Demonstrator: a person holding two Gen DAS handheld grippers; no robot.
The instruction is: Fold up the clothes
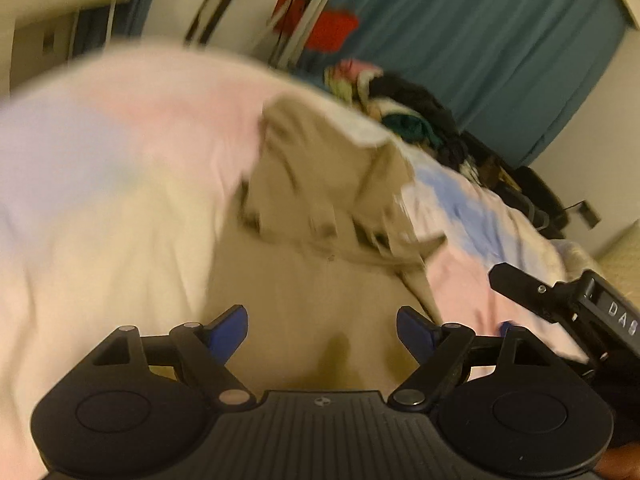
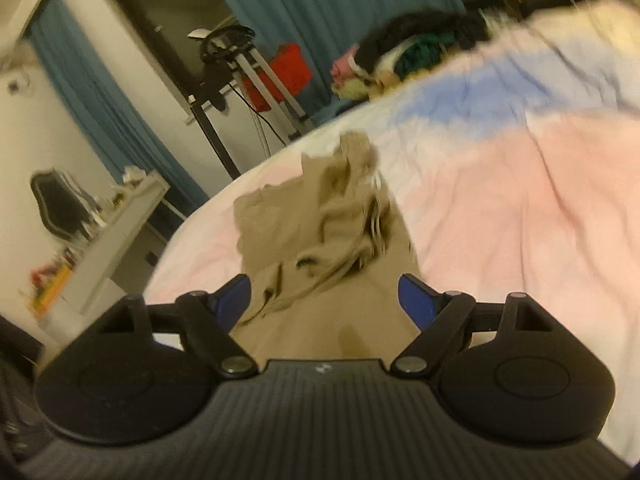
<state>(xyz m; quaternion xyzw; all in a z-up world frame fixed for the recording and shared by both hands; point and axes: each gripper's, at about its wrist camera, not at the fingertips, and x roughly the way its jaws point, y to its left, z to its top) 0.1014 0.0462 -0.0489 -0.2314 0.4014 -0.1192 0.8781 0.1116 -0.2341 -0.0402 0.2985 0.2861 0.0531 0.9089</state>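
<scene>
1. Left wrist view: the left gripper [image 1: 322, 330] had its blue fingers [image 1: 228, 330] apart and empty above the crumpled khaki cloth garment [image 1: 320, 200], which lay on the pastel tie-dye bedsheet [image 1: 100, 200], apparently released for folding.
2. Right wrist view: the right gripper [image 2: 324, 300] was likewise spread, gripping nothing, the garment [image 2: 320, 232] lying free below.

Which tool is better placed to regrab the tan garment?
Right, probably. The right tool is open with the garment's bunched folds straight ahead. The left tool, also open, faces mostly flat cloth.

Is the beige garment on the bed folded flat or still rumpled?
Rumpled: the beige garment lies bunched in uneven creases at its far end.
</scene>
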